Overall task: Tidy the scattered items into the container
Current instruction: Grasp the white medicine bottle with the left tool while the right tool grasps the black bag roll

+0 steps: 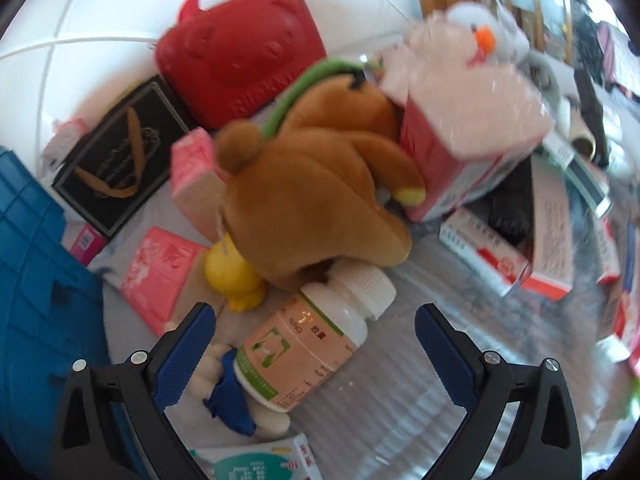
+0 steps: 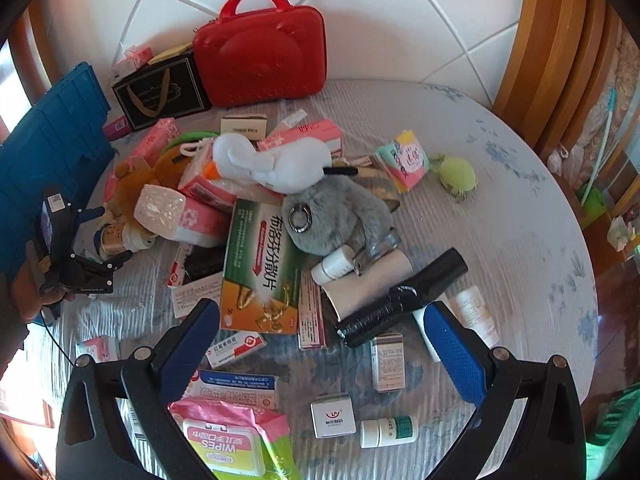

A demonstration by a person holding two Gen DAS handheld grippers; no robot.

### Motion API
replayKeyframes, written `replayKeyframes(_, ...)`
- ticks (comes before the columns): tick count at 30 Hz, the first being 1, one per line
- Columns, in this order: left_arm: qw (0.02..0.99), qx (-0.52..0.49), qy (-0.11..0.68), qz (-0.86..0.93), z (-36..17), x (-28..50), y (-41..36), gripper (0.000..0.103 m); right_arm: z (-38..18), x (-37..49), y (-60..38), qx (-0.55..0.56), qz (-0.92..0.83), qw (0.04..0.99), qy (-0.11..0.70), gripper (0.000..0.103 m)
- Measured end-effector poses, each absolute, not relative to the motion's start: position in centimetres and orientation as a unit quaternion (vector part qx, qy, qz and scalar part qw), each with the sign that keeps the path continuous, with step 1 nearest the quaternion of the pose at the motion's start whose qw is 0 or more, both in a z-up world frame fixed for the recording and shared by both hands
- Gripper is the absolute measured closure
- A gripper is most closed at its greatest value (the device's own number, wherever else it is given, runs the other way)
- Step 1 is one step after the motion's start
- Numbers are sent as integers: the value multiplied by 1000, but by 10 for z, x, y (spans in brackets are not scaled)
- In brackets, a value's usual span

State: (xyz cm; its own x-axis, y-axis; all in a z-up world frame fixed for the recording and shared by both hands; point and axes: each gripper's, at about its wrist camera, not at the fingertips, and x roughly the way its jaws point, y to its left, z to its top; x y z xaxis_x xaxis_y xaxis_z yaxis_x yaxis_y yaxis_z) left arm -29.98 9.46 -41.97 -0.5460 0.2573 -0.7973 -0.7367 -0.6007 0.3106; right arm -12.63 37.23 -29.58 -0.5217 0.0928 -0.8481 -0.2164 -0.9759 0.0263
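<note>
Left gripper [image 1: 316, 354] spread wide, holding nothing, straddling pill bottle [image 1: 316, 340] lying on its side between the fingers. Brown plush bear [image 1: 316, 184] just beyond the bottle. Blue container [image 1: 36, 280] off to its left. Right gripper [image 2: 322, 346] likewise open and empty above scattered boxes; green medicine box [image 2: 262, 264] just ahead.

far back against the wall, case [image 2: 260, 50] upright, gift bag [image 2: 160, 90] just left of it, crate [image 2: 52, 140] at far left. in the middle, heaped: white plush [image 2: 272, 164] lying on top of grey plush [image 2: 340, 216], big medicine box [image 2: 264, 272] just left of the grey one. bear [image 1: 312, 192] left of the heap, pill bottle [image 1: 316, 336] lying nearer than it. wipes pack [image 2: 236, 436] nearest, small bottle [image 2: 388, 432] to its right.
</note>
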Motion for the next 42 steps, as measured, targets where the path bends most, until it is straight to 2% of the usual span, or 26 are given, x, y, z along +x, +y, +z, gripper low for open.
replayKeyframes(7,329,-378,346,793,-447,-308,100,6,-329,-117,377,-506,853,101,82,0)
replayKeyframes(13,343,-399,301,795,-450,-321,97,7,-337,-118,375,-511,849,104,87,0)
replayKeyframes(14,346,-402,297,794,-450,-321,97,12,-338,-119,376,-511,848,106,88,0)
replayKeyframes(17,358,-412,280,790,-447,-319,96,37,-340,-122,379,-512,847,112,91,0)
replayKeyframes(20,363,-419,273,786,-446,-313,98,47,-343,-124,385,-514,844,119,93,0)
replayKeyframes(26,375,-419,254,787,-434,-296,99,48,-345,-128,397,-506,846,134,98,0)
replayKeyframes(38,364,-379,233,818,-374,-275,95,48,-372,-141,467,-462,846,228,140,0)
replayKeyframes(40,360,-373,234,822,-365,-271,97,48,-379,-145,478,-458,846,230,143,5)
replayKeyframes(42,357,-367,234,826,-360,-273,95,48,-384,-148,486,-457,847,225,151,26)
